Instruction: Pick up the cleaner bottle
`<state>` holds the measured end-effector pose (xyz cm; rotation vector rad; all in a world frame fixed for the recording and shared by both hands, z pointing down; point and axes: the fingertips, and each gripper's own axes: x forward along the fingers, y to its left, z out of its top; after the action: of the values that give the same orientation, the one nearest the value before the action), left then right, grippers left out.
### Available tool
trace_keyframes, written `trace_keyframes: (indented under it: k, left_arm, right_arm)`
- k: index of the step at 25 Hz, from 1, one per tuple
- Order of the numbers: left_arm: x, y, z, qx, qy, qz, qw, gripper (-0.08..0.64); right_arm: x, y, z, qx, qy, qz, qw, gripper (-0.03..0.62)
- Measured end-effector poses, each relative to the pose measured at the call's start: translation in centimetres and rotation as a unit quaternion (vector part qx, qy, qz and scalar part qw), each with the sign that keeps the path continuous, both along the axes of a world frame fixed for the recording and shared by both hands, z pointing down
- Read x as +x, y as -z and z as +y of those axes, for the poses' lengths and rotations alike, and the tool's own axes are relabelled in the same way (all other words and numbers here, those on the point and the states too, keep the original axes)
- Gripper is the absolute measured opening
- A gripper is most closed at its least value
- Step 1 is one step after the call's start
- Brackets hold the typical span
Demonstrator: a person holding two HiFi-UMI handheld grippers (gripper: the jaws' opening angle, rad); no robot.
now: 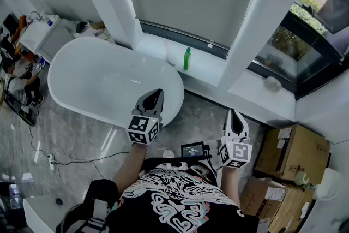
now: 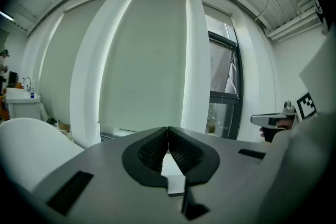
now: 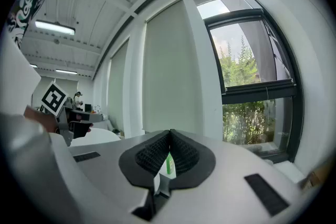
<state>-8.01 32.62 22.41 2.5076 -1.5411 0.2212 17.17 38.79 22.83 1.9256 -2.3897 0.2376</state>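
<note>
The cleaner bottle (image 1: 187,58) is green and stands upright on the white window ledge (image 1: 207,71) behind the bathtub. In the right gripper view a sliver of the bottle (image 3: 169,164) shows through the slot behind the closed jaw tips. My left gripper (image 1: 157,92) hovers over the tub's near rim, shut and empty, well short of the bottle. My right gripper (image 1: 232,112) is over the floor to the bottle's right and nearer to me, its jaws meeting at the tip with nothing held. In their own views, the left gripper (image 2: 168,129) and the right gripper (image 3: 169,132) both point roughly level at the window wall.
A white freestanding bathtub (image 1: 82,65) fills the left. A white rolled item (image 1: 171,54) lies beside the bottle, and a pale lump (image 1: 271,83) sits further right on the ledge. Cardboard boxes (image 1: 292,153) stand at the right. Cables and a power strip (image 1: 50,160) lie on the floor.
</note>
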Motion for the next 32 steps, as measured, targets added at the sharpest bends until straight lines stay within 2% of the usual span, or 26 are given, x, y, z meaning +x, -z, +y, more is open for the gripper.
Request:
trace_keyframes:
  k: [7, 12, 17, 20, 23, 27, 32]
  left_arm:
    - [3.3, 2.2, 2.7, 0.014, 0.03, 0.05, 0.9982, 0.018]
    - [5.4, 1.9, 5.8, 0.023, 0.04, 0.023, 0.9987, 0.018]
    - [8.0, 1.1, 8.8, 0.018, 0.039, 0.035, 0.9984, 0.017]
    - [9.4, 0.4, 10.0, 0.018, 0.035, 0.023, 0.999, 0.017]
    - [10.2, 0.0, 10.5, 0.022, 0.031, -0.004, 0.9993, 0.017]
    - [10.3, 0.1, 10.4, 0.021, 0.033, -0.01, 0.9992, 0.017]
    - [10.2, -0.3, 9.0, 0.022, 0.037, -0.015, 0.9989, 0.017]
  right_arm:
    - [2.6, 0.0, 3.2, 0.0, 0.048, -0.006, 0.999, 0.026]
    - [4.7, -0.9, 5.1, -0.004, 0.064, -0.005, 0.998, 0.026]
    - [5.5, -0.8, 6.6, 0.002, 0.089, -0.004, 0.996, 0.026]
    - [6.4, -0.8, 7.8, 0.005, 0.088, -0.013, 0.996, 0.026]
    - [6.6, -1.4, 8.5, 0.005, 0.087, -0.001, 0.996, 0.026]
    - [5.4, -1.0, 8.5, 0.012, 0.126, 0.043, 0.991, 0.026]
    - [5.8, -1.3, 7.6, 0.006, 0.108, 0.031, 0.994, 0.026]
